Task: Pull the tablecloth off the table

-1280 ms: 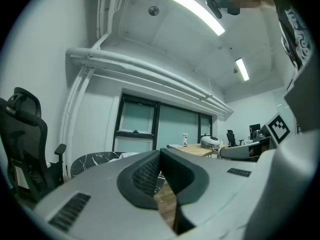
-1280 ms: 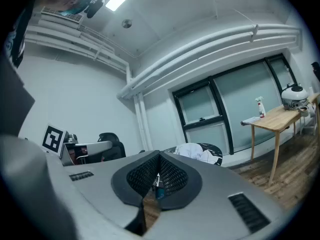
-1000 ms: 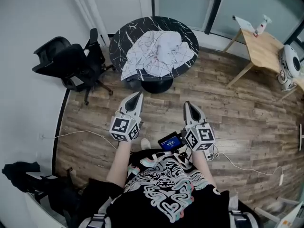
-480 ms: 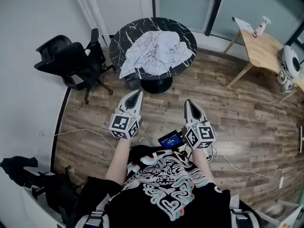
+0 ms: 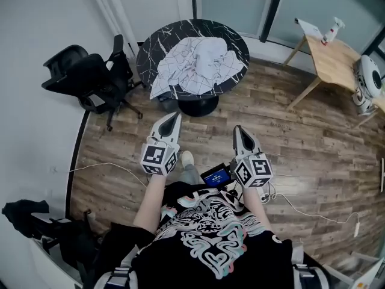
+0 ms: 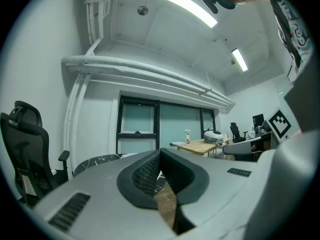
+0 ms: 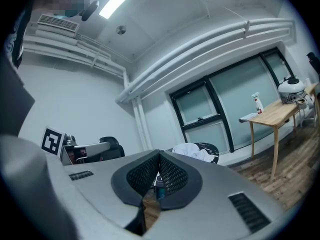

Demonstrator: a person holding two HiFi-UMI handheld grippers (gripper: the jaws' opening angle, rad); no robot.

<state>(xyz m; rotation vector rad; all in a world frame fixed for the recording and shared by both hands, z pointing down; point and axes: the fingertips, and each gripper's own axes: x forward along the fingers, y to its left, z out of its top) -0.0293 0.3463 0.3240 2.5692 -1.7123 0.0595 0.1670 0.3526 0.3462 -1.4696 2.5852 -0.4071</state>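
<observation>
White, crumpled tablecloth (image 5: 198, 65) lies bunched on the round black marble worktop (image 5: 155, 41). Left hand-held gripper (image 5: 175, 118) and right hand-held gripper (image 5: 239, 131): jaws closed together, nothing held, both well apart from the worktop.

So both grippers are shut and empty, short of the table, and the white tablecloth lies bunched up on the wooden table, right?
Not the wooden table: the head view shows the tablecloth bunched up on the round black marble table, with the wooden one apart at the right. The left gripper and right gripper are indeed shut, empty and short of it.
</observation>
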